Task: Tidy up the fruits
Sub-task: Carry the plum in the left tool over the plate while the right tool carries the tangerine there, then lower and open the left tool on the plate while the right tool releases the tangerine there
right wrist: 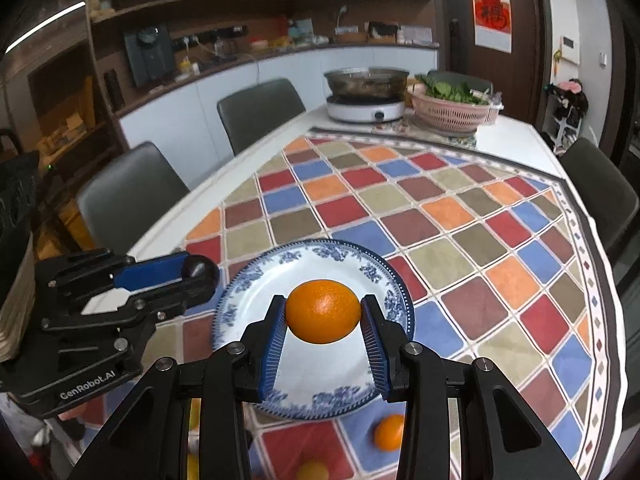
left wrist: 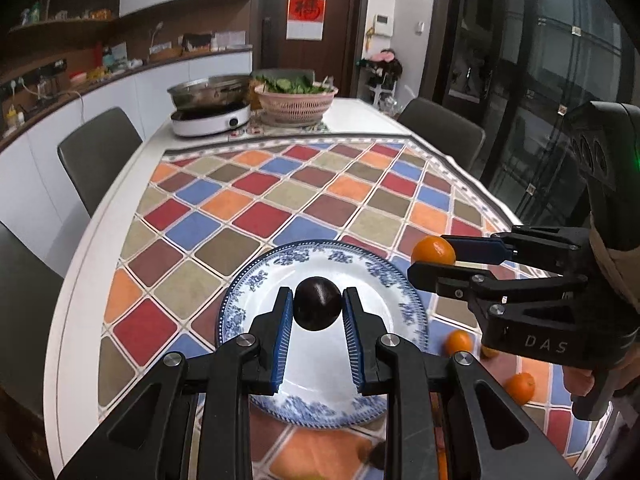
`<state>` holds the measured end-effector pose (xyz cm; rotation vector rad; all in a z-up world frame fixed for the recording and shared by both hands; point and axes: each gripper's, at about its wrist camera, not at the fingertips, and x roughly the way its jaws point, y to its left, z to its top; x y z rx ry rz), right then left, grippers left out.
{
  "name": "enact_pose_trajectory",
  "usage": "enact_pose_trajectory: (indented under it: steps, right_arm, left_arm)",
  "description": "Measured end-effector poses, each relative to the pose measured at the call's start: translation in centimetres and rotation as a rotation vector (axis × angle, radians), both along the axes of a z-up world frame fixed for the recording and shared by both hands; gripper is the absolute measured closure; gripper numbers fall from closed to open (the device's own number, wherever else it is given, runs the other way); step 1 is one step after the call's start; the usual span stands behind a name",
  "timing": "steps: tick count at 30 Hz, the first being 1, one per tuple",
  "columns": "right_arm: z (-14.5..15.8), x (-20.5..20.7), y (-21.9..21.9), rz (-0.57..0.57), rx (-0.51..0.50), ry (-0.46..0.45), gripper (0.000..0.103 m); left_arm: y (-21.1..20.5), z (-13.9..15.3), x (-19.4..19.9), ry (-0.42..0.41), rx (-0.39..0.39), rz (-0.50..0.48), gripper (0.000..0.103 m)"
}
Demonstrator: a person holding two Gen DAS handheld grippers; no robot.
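Observation:
My left gripper (left wrist: pixel 318 307) is shut on a dark round fruit (left wrist: pixel 318 309), held over a blue-patterned white plate (left wrist: pixel 256 288) on the chequered tablecloth. My right gripper (right wrist: pixel 323 312) is shut on an orange (right wrist: pixel 323 311), above the same plate (right wrist: pixel 340 254). In the left wrist view the right gripper (left wrist: pixel 434 258) comes in from the right with its orange (left wrist: pixel 433 250) just past the plate's rim. In the right wrist view the left gripper (right wrist: pixel 200 274) sits at the plate's left with the dark fruit (right wrist: pixel 199 268). The plate holds nothing.
Loose oranges (left wrist: pixel 520 387) (right wrist: pixel 389 432) lie on the cloth near the plate's near side. An electric hotpot (left wrist: pixel 210 110) and a pink basket of greens (left wrist: pixel 296 98) stand at the far end of the table. Grey chairs (right wrist: pixel 132 188) line both sides.

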<state>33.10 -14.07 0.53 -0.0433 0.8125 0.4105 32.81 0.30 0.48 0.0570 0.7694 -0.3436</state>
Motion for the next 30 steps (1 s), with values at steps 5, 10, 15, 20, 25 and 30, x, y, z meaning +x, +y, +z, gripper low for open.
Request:
enact_pose_trajectory:
  steps: [5, 10, 15, 20, 25, 30]
  right_arm:
    - [-2.1, 3.4, 0.6, -0.003, -0.032, 0.071, 0.065]
    - [-3.9, 6.1, 1.1, -0.003, -0.068, 0.131, 0.065]
    - [-6.0, 8.1, 1.8, 0.004, -0.115, 0.194, 0.065]
    - [-7.7, 9.5, 2.0, 0.006, -0.125, 0.251, 0.065]
    - [-8.8, 10.1, 2.0, 0.001, -0.131, 0.277, 0.065]
    - [-9.4, 10.4, 2.1, 0.005, -0.135, 0.291, 0.065]
  left_arm:
    - [0.0, -1.8, 3.4, 0.055, 0.023, 0.012, 0.077]
    - [-0.4, -3.7, 6.4, 0.117, 0.048, 0.021, 0.077]
    - [-0.5, -5.9, 8.7, 0.206, 0.055, 0.036, 0.077]
    - [-0.4, -7.7, 10.3, 0.267, 0.057, 0.062, 0.077]
    - [-0.3, -8.8, 11.1, 0.303, 0.061, 0.078, 0.077]
    - [-0.1, -9.5, 11.4, 0.322, 0.053, 0.091, 0.077]
